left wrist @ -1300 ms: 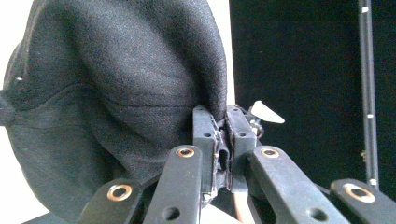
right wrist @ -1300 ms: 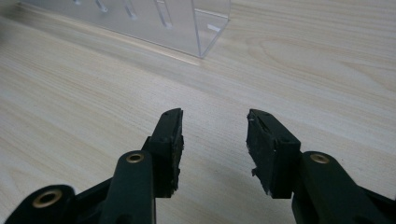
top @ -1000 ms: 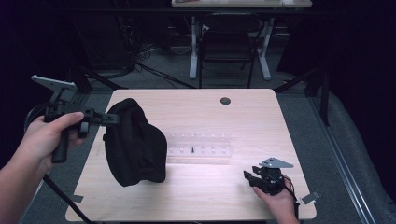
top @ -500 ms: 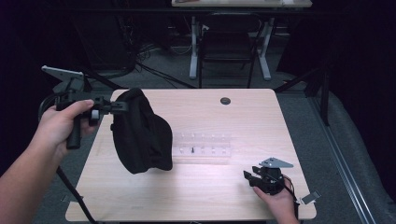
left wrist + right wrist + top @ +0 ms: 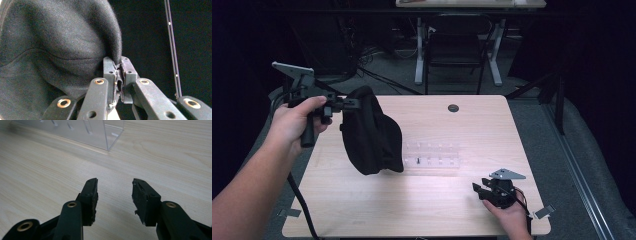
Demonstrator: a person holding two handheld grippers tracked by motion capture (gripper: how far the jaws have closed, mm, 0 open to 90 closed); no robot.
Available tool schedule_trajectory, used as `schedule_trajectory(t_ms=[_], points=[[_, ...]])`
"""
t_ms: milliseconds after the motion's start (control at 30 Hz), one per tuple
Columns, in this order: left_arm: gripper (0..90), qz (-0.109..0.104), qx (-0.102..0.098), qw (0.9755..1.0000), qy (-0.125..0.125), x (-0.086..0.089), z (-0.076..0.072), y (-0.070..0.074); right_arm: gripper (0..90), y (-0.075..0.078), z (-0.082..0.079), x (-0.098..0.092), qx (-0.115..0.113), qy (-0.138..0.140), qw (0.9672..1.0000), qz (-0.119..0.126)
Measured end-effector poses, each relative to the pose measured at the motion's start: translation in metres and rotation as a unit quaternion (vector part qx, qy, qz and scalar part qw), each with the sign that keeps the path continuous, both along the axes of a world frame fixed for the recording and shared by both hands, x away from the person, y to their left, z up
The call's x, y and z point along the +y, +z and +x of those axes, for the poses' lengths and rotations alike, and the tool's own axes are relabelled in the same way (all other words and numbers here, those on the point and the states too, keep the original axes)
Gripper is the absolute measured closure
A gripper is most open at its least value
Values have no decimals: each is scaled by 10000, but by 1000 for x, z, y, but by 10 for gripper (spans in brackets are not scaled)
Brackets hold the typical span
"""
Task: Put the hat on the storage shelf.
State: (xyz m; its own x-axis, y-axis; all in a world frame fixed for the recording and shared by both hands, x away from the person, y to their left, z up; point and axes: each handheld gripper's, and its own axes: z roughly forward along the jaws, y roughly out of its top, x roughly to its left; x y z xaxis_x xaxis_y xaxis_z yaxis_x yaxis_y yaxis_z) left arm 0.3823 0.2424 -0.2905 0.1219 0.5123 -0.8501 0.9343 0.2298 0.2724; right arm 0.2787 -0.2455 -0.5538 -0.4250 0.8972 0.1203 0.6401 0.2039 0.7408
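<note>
High view: a person at a pale wooden table (image 5: pixel 427 210) lifts a black felt-like fabric hat (image 5: pixel 371 132) with the left gripper (image 5: pixel 353 104), the hat hanging off its tip above the table's left half.
Left gripper view: the two black jaws are pinched tight on a fold at the edge of the hat (image 5: pixel 57 50), cloth caught between the pads; the rest of the hat bulges away to the left against a dark room.
Right gripper: the right gripper (image 5: pixel 478 190) rests low at the table's near right corner, in the person's hand, well apart from the hat.
Right gripper view: jaws stand wide with nothing between them, bare wood beneath.
Middle of table: a clear plastic compartment tray (image 5: pixel 434 155) lies just beside the hat, to its right.
Far edge: a small dark round cap (image 5: pixel 453 108) sits in the tabletop.
</note>
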Motion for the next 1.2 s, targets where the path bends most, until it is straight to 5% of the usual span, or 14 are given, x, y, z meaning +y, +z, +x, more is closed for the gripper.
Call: schedule_trajectory(t_ms=[433, 1200], points=[[854, 19, 10, 10000, -10, -25, 17, -1, 554, 1, 1, -2, -13, -29, 10000, 25], [854, 664, -69, 9974, -286, -63, 35, -4, 554, 2, 2, -7, 5, -25, 9998, 183]])
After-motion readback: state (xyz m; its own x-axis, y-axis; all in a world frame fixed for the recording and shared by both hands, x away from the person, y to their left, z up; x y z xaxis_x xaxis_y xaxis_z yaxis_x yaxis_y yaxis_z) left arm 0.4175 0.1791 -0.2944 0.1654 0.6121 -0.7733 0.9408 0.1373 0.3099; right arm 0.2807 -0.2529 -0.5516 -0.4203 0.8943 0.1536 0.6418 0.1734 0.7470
